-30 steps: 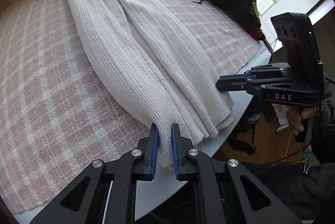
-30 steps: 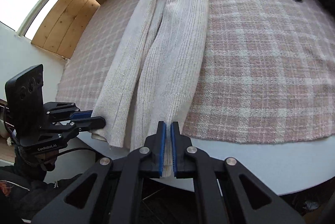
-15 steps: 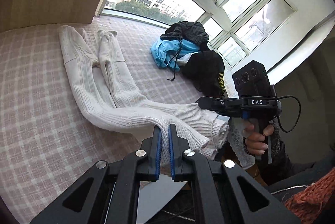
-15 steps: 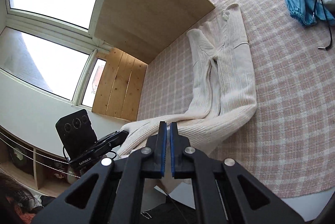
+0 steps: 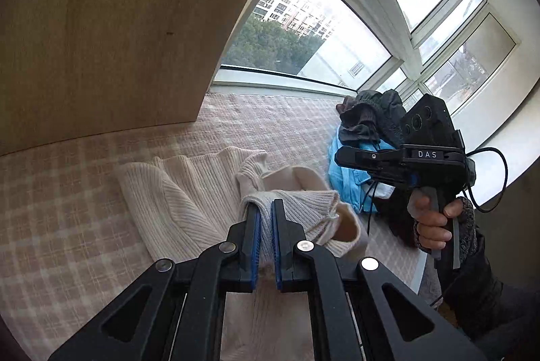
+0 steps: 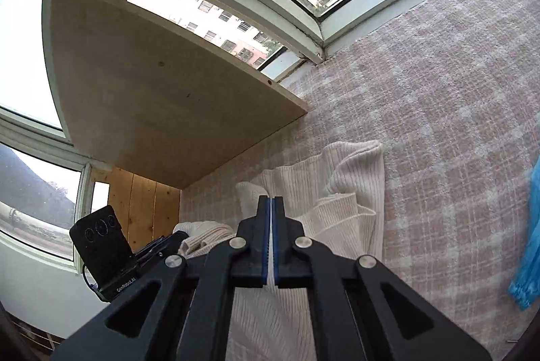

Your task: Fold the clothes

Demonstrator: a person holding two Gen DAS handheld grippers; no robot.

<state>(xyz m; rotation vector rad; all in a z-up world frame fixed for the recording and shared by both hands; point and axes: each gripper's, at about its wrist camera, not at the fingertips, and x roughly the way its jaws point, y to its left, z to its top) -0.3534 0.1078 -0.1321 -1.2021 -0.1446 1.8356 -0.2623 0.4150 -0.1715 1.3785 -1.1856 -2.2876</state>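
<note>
Cream ribbed knit trousers (image 5: 175, 205) lie folded over on the pink checked cloth (image 5: 60, 226). My left gripper (image 5: 265, 212) is shut on one leg cuff (image 5: 303, 205), held over the waistband end. My right gripper (image 6: 271, 205) is shut on the other cuff, above the waistband (image 6: 351, 168). The right gripper also shows in the left wrist view (image 5: 341, 155), and the left gripper's body shows in the right wrist view (image 6: 101, 246). The lower part of the trousers is hidden under the grippers.
A pile of dark and blue clothes (image 5: 368, 131) lies at the right of the cloth; blue fabric also shows in the right wrist view (image 6: 530, 242). A wooden board (image 5: 101, 40) stands at the back left. Windows (image 5: 303, 33) run behind the table.
Both grippers have carried the leg cuffs up and forward from the table's near edge to over the waistband, folding the trousers in half.
</note>
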